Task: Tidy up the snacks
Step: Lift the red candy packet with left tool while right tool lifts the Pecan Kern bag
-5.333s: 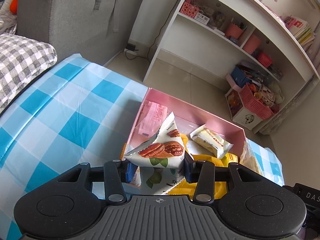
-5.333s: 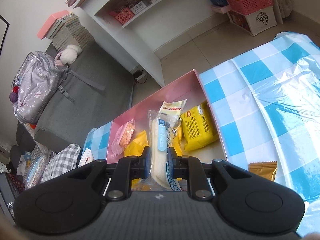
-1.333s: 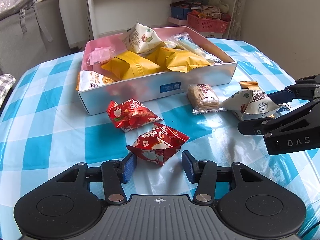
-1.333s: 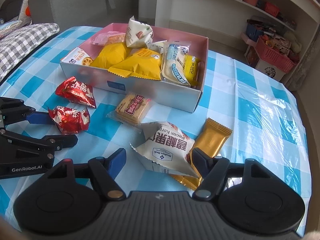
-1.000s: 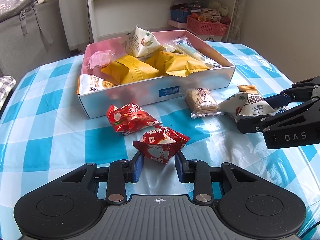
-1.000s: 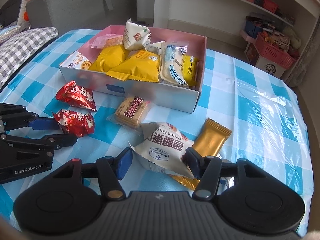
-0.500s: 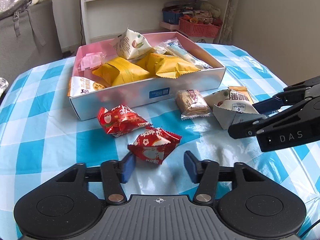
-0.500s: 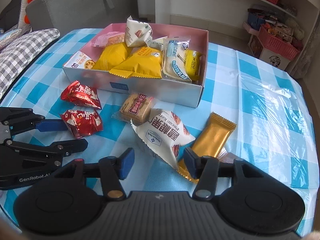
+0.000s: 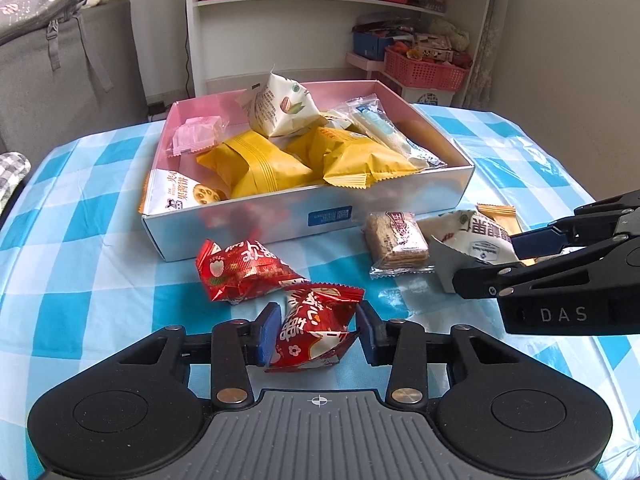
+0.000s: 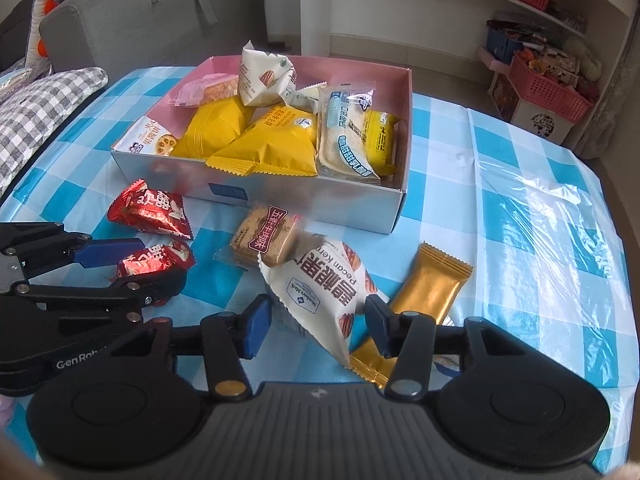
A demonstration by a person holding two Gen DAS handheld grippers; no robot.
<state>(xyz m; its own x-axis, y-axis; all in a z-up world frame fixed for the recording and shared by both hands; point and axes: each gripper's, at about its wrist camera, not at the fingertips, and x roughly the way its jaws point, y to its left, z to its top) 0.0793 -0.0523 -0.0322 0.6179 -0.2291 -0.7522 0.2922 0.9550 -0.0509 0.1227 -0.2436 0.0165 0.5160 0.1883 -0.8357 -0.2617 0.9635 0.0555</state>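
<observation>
Step in hand: both grippers are picking loose snacks off the counter (image 9: 100,264) to go into the box (image 9: 400,204).

Left gripper (image 9: 318,330): fingers have just been closing and now clamp the near red pack (image 9: 314,330). A second red pack (image 9: 240,272) lies just beyond it at 11 o'clock.

Right gripper (image 10: 318,328): fingers have just been closing around the white pecan bag (image 10: 324,292). Right pad looks on the bag; left pad seems to have a sliver of gap, so the grip isn't confirmed.

Also loose: biscuit (image 10: 266,238) touching the bag's far edge, and gold bar (image 10: 428,284) partly under the bag at 4 o'clock.

Next, in my judgement: lift both and carry to 12 o'clock over the box. It's already heaped, so find gaps.

Hard to see: the near end of the gold bar sits behind the right finger, and the box floor is buried.
</observation>
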